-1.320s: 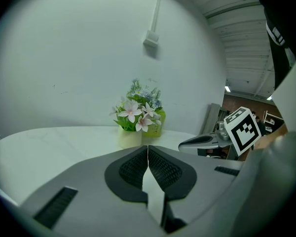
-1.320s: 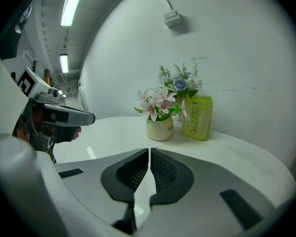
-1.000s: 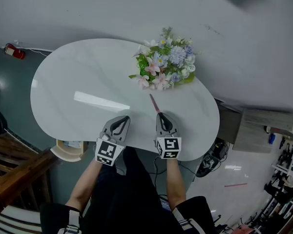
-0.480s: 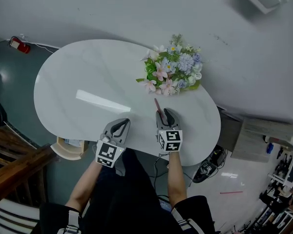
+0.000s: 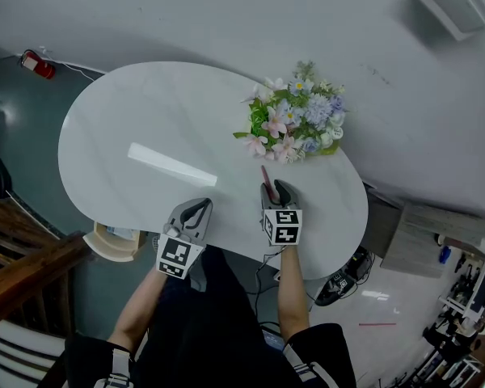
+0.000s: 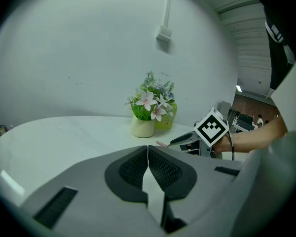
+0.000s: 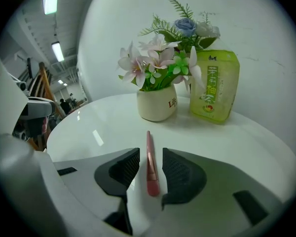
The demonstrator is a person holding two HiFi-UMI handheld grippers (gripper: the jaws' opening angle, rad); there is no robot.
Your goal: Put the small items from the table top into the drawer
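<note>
Left gripper [image 6: 148,149]: claw clenched, pads meeting, nothing between them. It sits at the near edge of the white table top [image 5: 145,120].

Right gripper [image 7: 150,157]: claw released, its jaws having just been opening. A slim pink stick [image 7: 150,167] lies on the table top in the gap, clear of both pads. Its rounded, thicker end is nearest and it narrows toward the far tip, which points at the flower pot. Its surface is a glossy rose colour. Whether it is a pen, a brush handle or something else cannot be made out. In the head view the right gripper's body covers the stick's near part.

A pale wooden drawer [image 5: 111,245] shows beyond the near-left edge of the table. The top covers most of it and its contents are not legible.

Beyond the stick stands a cream pot [image 7: 157,102] of artificial flowers. Its lettering begins "Lif" and the rest curves out of sight. Just beside the pot, to the right, stands a green pouch [image 7: 214,85] with a column of Chinese characters, too small to read with certainty.
</note>
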